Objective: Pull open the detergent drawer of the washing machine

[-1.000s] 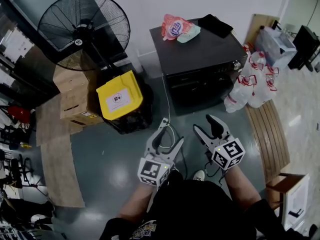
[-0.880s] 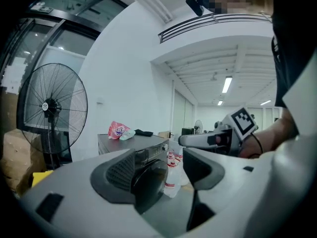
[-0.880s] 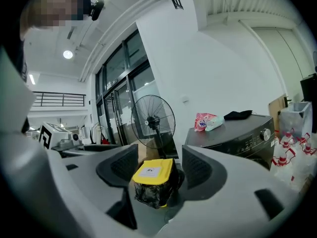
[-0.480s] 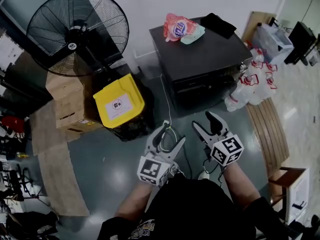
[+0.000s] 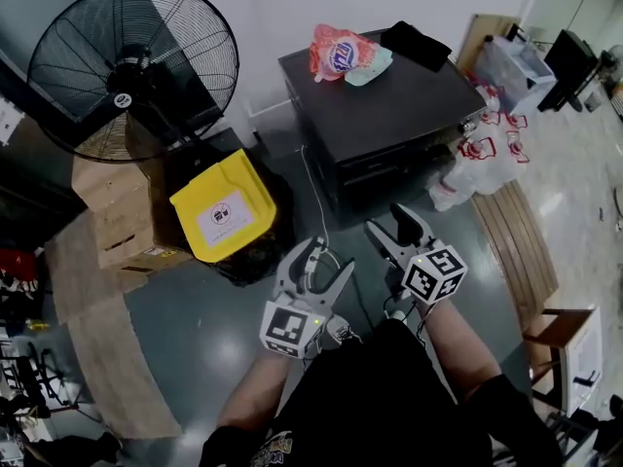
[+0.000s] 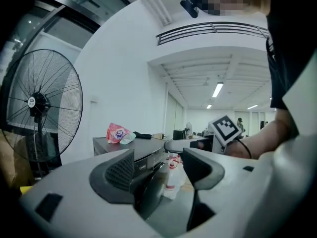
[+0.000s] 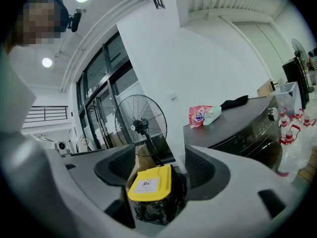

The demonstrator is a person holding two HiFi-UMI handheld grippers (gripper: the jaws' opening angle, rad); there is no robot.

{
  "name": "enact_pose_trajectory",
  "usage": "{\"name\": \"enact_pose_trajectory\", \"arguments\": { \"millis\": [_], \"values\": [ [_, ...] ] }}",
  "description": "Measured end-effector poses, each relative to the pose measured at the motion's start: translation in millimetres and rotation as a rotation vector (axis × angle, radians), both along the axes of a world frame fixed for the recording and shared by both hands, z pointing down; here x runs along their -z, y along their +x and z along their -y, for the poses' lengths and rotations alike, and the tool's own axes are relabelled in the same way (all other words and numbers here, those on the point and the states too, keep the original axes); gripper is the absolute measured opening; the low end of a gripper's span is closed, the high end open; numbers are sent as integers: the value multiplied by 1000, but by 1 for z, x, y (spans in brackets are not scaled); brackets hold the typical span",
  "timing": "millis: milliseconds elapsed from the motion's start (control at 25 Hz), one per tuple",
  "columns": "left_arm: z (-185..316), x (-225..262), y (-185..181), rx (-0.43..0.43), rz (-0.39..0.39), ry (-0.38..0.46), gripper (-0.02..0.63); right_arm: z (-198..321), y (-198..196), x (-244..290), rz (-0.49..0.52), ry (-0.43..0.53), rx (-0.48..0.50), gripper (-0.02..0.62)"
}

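Observation:
The dark washing machine (image 5: 389, 105) stands against the far wall, with a pink detergent bag (image 5: 336, 52) and a black item on its top. Its front panel (image 5: 394, 168) faces me; I cannot pick out the drawer on it. Both grippers hover above the floor a short way in front of the machine, touching nothing. The left gripper (image 5: 326, 261) is open and empty. The right gripper (image 5: 387, 224) is empty too, its jaws opening. In the left gripper view the machine (image 6: 143, 150) lies ahead past the left gripper (image 6: 158, 170). The right gripper (image 7: 158, 170) points at a yellow-lidded bin (image 7: 148, 182).
A large standing fan (image 5: 131, 66) and cardboard boxes (image 5: 112, 212) fill the left, with the yellow-lidded bin (image 5: 222, 207) beside them. White bottles and bags (image 5: 477, 159) lean against the machine's right side. A slatted wooden bench (image 5: 521, 251) lies at right. A cable (image 5: 313, 202) runs across the floor.
Both grippers have moved forward toward the machine's front, and the scene has shifted left in the head view. The right gripper's jaws stand a little wider.

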State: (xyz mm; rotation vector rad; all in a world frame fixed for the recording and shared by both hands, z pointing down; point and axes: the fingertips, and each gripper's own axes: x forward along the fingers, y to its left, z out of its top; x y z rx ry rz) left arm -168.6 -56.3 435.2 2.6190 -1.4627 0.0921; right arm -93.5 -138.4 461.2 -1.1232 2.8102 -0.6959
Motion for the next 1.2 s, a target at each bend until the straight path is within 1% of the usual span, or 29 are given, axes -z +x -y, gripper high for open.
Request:
{"name": "enact_pose_trajectory", "arguments": {
  "millis": [160,320,560,680,800,880,960,1040,1120,1200],
  "values": [
    [9,1,-5,7,-9,-5,279,18,-5,-10,60,-62,-15,325],
    [17,-5,-6,14,-1,-12,279,37,-4,-29,128,-135,-29,339],
    [42,-13,-3,37,10,-21,279,75,6,-68,273,-276,-58,391],
    [61,-11,3,52,8,-50,279,95,9,-88,296,-331,-60,403],
    [77,-18,8,65,15,-83,279,113,11,-109,325,-384,-60,414],
    [90,-22,12,71,13,-94,279,127,11,-118,382,-426,-61,422],
    [102,-26,16,76,7,-101,279,142,11,-124,461,-466,-62,436],
    [114,-29,20,77,3,-105,279,153,12,-132,534,-521,-77,467],
    [124,-33,24,74,4,-111,279,163,16,-146,576,-583,-108,481],
    [131,-40,27,71,5,-119,279,170,20,-161,589,-649,-149,490]
  ]
}}
